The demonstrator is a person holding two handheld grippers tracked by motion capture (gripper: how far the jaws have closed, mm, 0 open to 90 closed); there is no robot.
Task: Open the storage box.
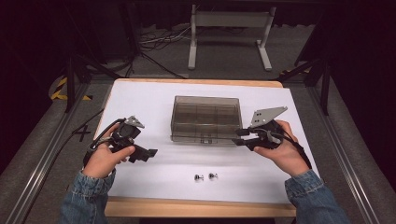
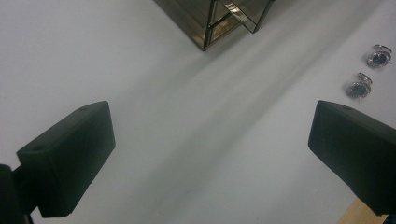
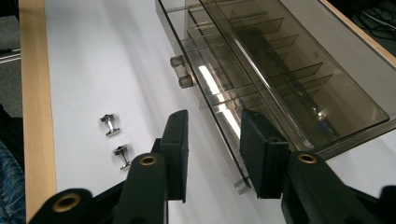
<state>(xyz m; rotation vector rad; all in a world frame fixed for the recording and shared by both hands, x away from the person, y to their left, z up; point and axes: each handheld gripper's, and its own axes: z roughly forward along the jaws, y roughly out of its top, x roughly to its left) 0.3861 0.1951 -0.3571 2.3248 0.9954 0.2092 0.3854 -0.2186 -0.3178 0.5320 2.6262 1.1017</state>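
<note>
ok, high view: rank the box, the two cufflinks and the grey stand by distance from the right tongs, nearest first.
From the right tongs:
1. Box, just left of the tips, at table centre.
2. Right cufflink, near the front edge.
3. Left cufflink, beside it, slightly farther.
4. Grey stand, on the floor beyond the table.

The high view looks forward and down over the whole tabletop (image 1: 140, 100), while both gripper views sit low and close, sharing the box (image 3: 280, 70) and two studs (image 2: 369, 74).
</note>
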